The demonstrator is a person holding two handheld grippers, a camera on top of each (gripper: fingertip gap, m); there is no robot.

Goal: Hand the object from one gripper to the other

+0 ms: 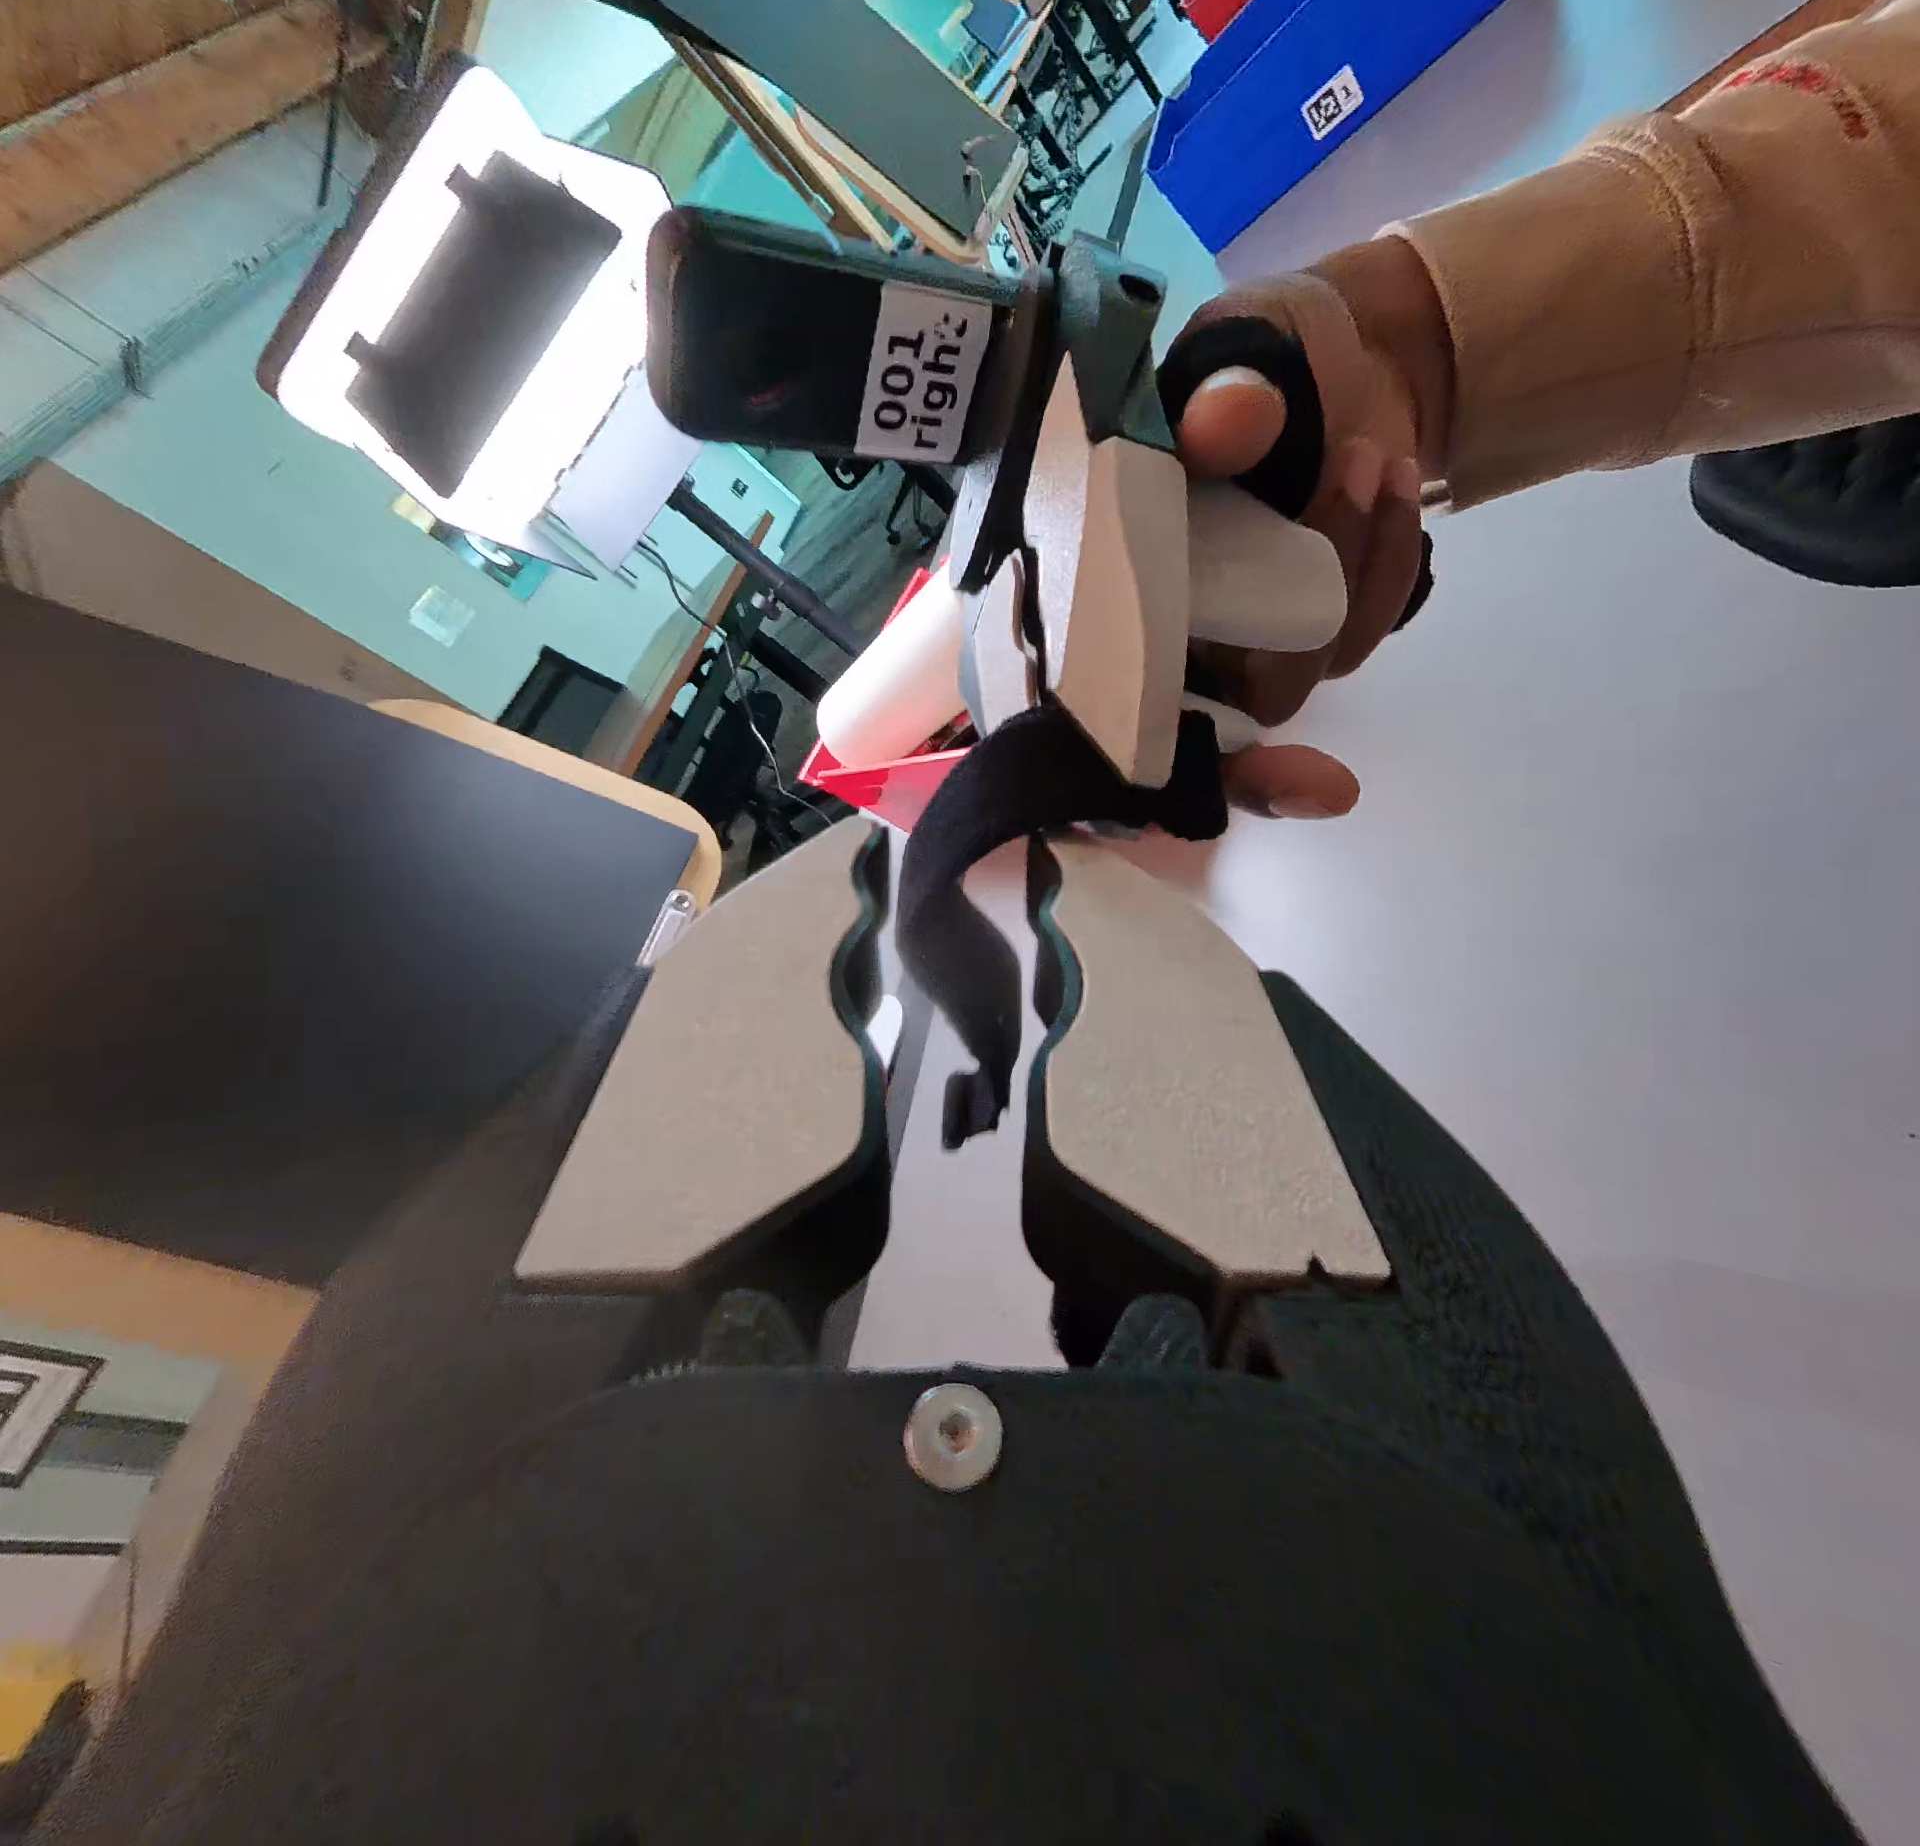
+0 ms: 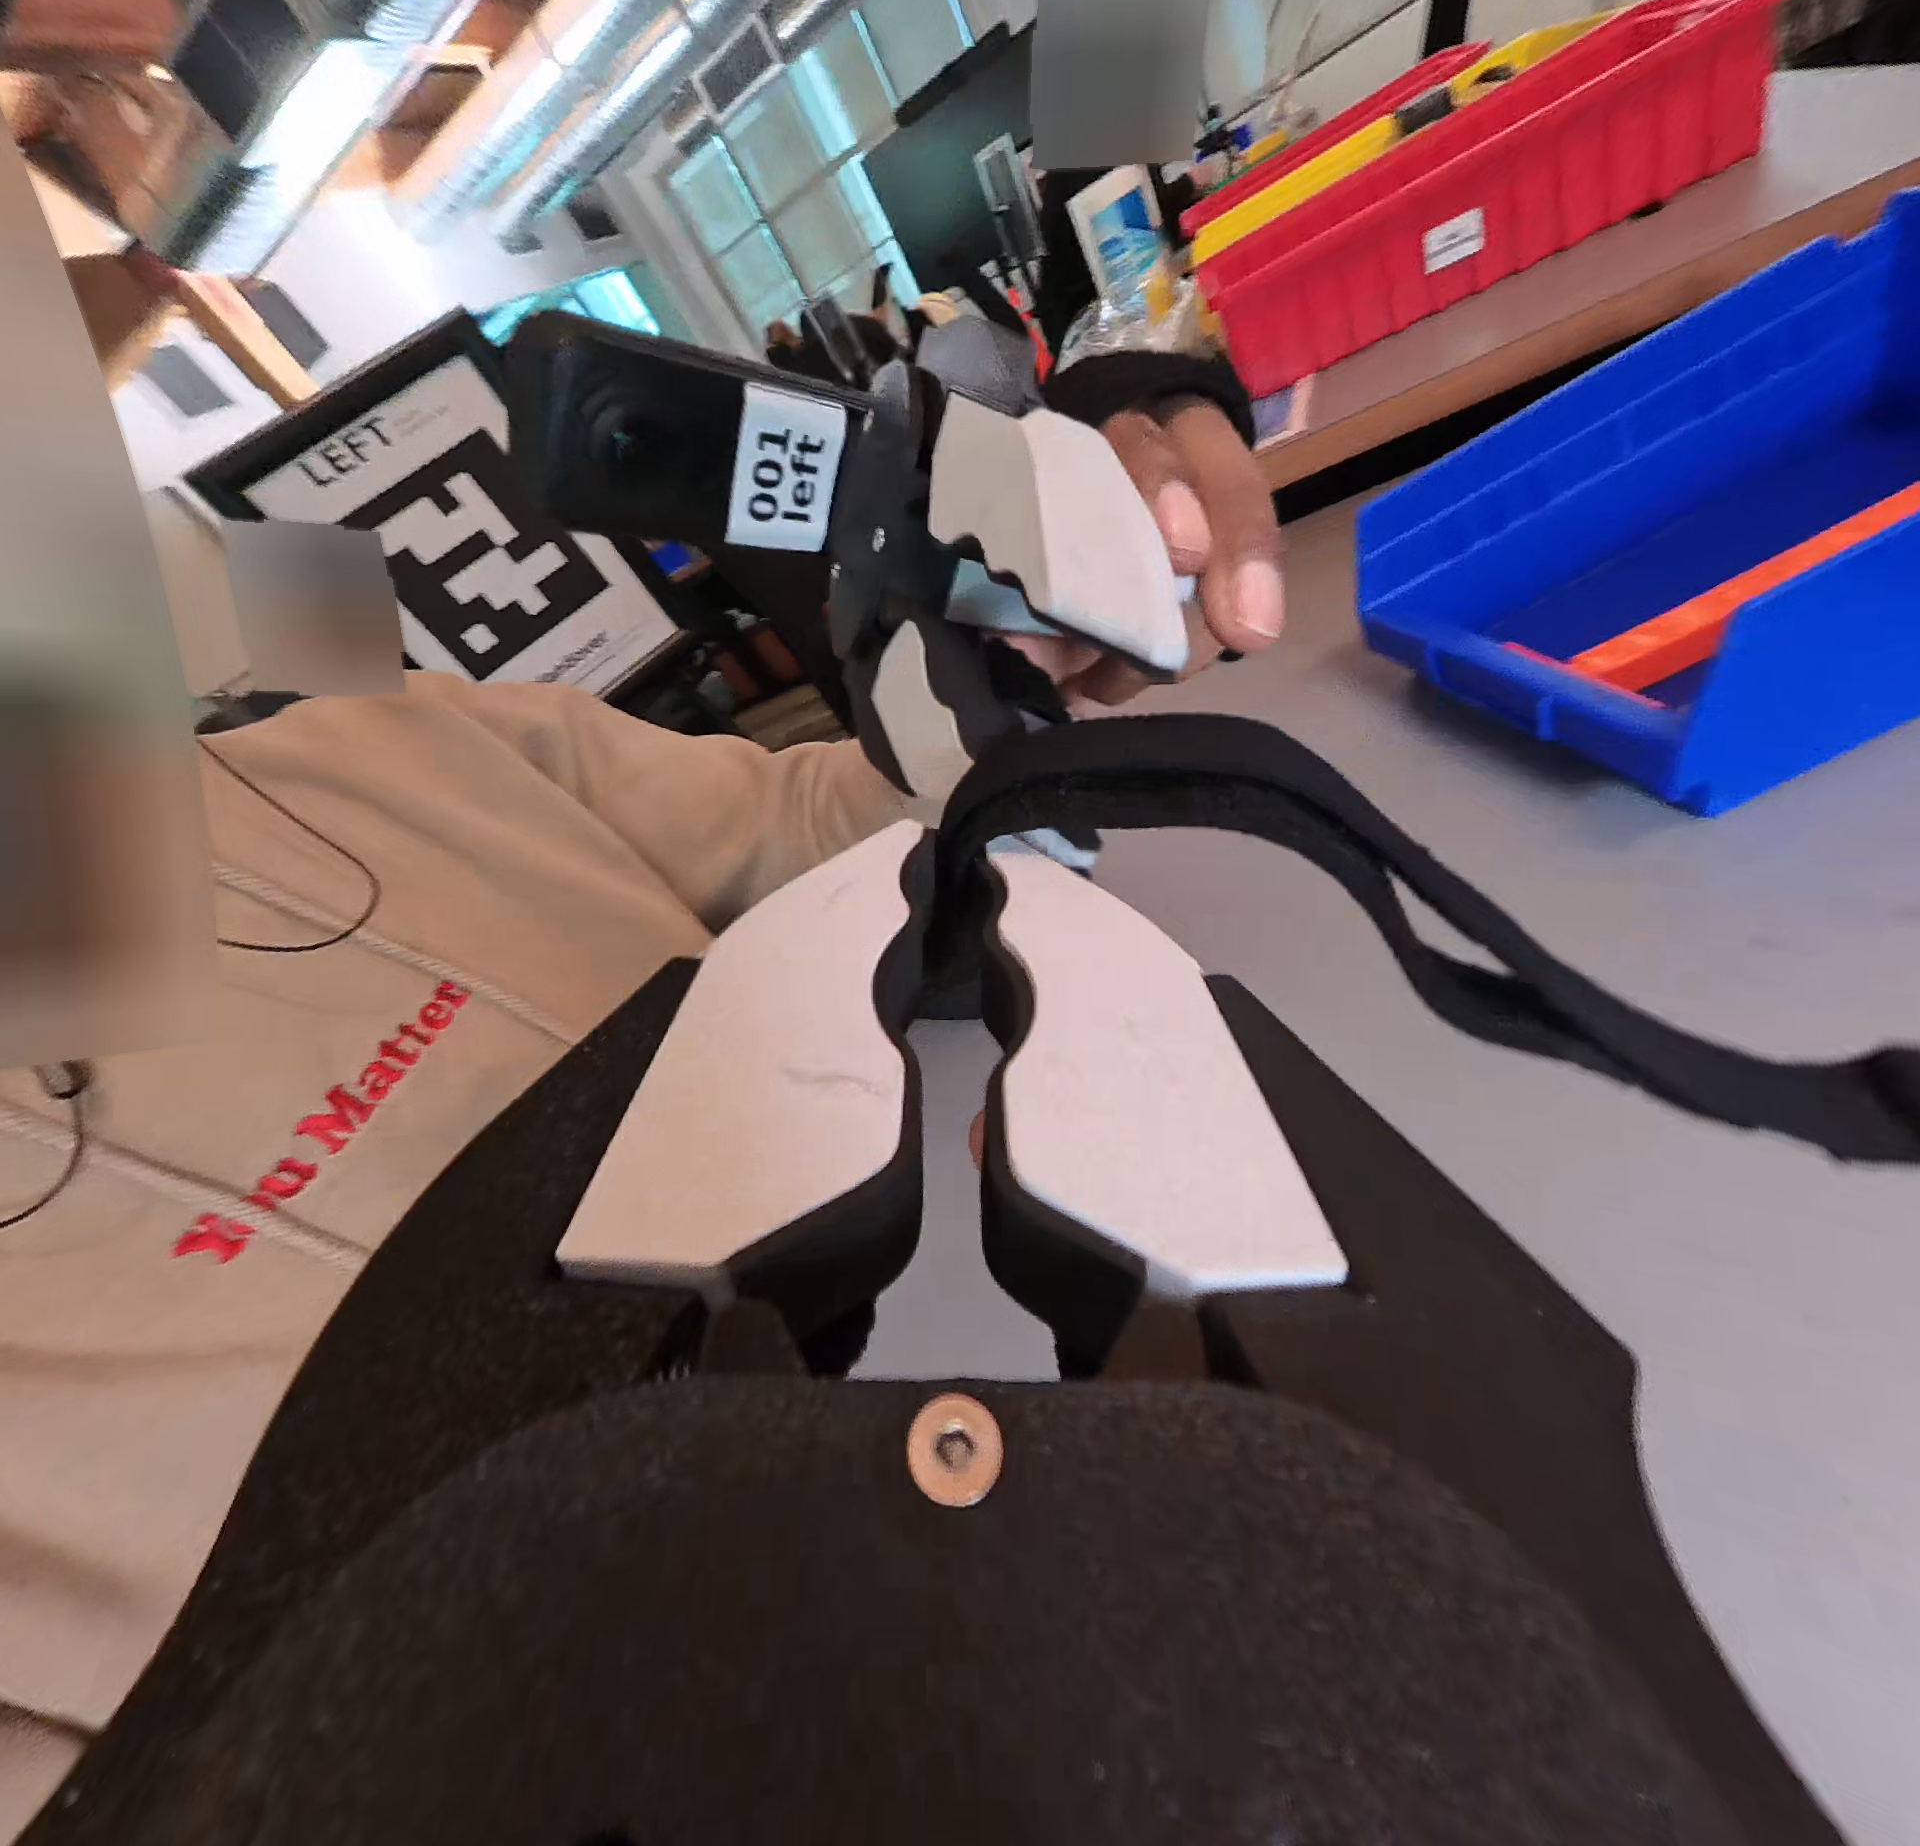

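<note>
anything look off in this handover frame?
Nothing damaged or spilled. The black fabric strap is pinched at the very tips of the right gripper, its long tail drooping loose toward the grey table. The left gripper is open around the strap, not clamped yet.

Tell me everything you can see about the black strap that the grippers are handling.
The black strap looks like soft, flat fabric webbing, doubled into a loop with stitched edges. The right gripper is shut on one end of it, near the fingertips. From there it arcs up and trails off to the right above the grey table, its far end blurred. In the left wrist view a loose tail hangs wavy between the left gripper fingers, which stand apart and do not seem to be clamping it.
</note>
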